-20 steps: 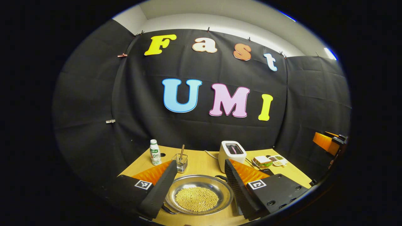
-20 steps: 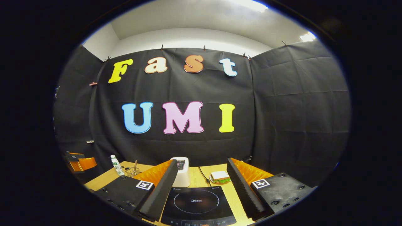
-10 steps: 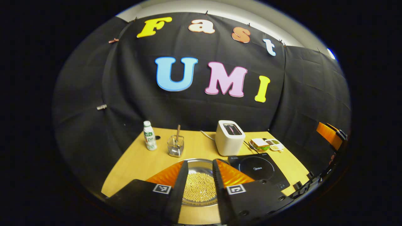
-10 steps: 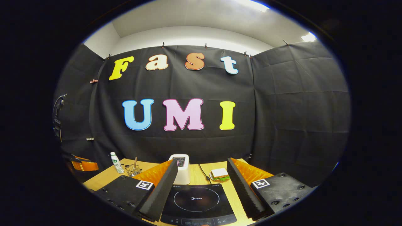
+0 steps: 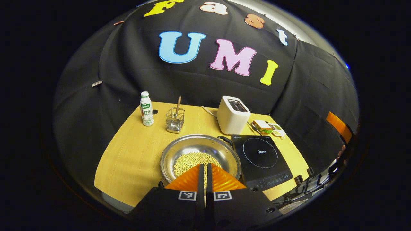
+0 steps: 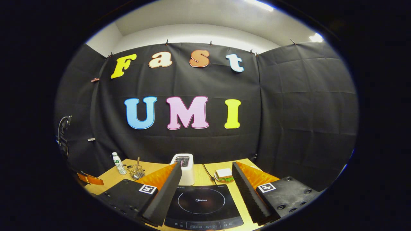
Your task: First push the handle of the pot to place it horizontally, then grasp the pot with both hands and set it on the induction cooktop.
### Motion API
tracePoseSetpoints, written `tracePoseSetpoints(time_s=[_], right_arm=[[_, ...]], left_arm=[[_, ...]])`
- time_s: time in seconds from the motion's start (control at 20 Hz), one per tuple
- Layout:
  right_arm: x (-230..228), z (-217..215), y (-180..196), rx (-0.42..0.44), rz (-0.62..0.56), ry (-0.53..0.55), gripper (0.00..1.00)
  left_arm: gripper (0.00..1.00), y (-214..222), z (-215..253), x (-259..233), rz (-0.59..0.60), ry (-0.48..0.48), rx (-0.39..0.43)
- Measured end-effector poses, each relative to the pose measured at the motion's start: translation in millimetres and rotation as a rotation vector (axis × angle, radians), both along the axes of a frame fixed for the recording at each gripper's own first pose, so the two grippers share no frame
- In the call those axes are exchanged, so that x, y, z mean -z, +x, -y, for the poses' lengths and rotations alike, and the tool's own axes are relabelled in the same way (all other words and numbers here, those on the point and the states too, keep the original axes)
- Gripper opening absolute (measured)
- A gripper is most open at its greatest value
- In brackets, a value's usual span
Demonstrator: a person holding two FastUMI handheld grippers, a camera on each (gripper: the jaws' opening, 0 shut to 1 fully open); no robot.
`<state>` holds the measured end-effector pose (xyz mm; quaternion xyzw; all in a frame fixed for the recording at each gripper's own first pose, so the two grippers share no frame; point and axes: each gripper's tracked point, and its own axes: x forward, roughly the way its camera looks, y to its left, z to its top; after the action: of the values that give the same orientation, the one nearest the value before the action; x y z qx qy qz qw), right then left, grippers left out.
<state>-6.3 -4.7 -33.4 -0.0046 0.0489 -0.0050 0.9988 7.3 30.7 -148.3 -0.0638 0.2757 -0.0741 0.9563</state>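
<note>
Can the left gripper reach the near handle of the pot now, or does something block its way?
Probably yes. The left gripper, fingers closed together, hangs over the near rim of the pot, with nothing between. The handle itself is hidden beneath it.

One pot (image 5: 200,153); one cooktop (image 5: 261,160); one toaster (image 5: 231,115)

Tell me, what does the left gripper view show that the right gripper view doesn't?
Left gripper view: the steel pot of beans, with the left gripper in front, fingers together. Right gripper view: the right gripper, fingers apart, and the ceiling. Shared: cooktop, toaster, bottle, utensil basket, sandwich.
</note>
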Motion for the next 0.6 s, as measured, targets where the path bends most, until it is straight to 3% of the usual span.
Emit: tracePoseSetpoints(time_s=[0.35,0.6], right_arm=[[19.9,-1.4,-3.8,0.004,-0.061,0.015,0.98],[35.4,-2.1,-3.9,0.008,-0.11,0.008,0.98]], left_arm=[[0.05,-22.9,-9.0,54.1,-0.141,0.099,0.128],[0.05,-40.3,-4.0,97.0,-0.228,0.078,0.172]])
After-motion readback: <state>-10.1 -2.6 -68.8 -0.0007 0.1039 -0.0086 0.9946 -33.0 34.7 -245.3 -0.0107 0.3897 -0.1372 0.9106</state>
